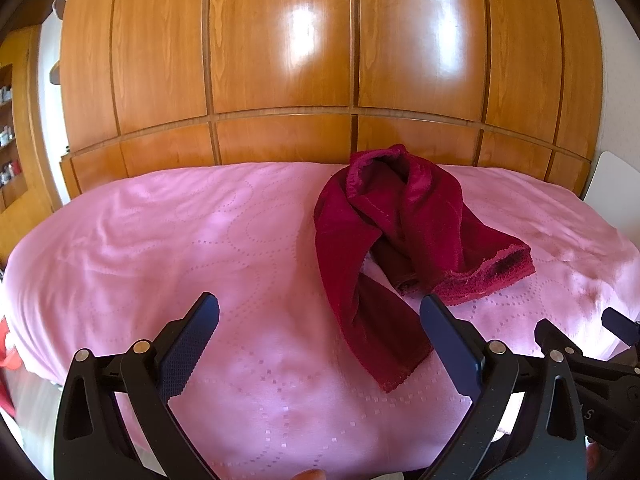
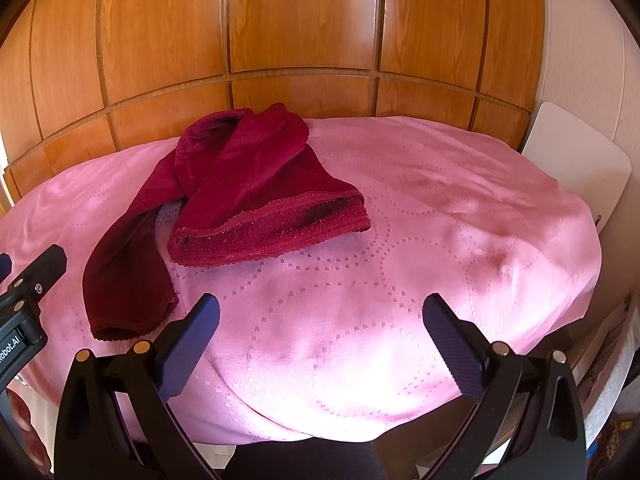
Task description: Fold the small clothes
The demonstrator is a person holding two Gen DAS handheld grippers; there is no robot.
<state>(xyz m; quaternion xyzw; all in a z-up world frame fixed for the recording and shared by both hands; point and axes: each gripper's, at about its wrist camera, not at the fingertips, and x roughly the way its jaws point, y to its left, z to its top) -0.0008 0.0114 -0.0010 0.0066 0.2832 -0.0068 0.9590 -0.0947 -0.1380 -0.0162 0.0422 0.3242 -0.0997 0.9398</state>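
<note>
A crumpled dark red garment (image 1: 392, 240) with a lace-trimmed hem lies twisted on the pink cloth-covered table (image 1: 200, 248). It also shows in the right wrist view (image 2: 240, 196), to the left of centre. My left gripper (image 1: 320, 312) is open and empty, held just in front of the garment's near strip. My right gripper (image 2: 320, 308) is open and empty, above bare pink cloth (image 2: 400, 280) to the right of the garment. The right gripper's tip (image 1: 616, 324) shows at the right edge of the left wrist view.
A glossy wooden wardrobe (image 1: 320, 60) stands right behind the table. A white board (image 2: 576, 164) leans at the far right. Shelves (image 1: 8, 140) stand at the far left. The left gripper's body (image 2: 28, 292) is at the left edge of the right wrist view.
</note>
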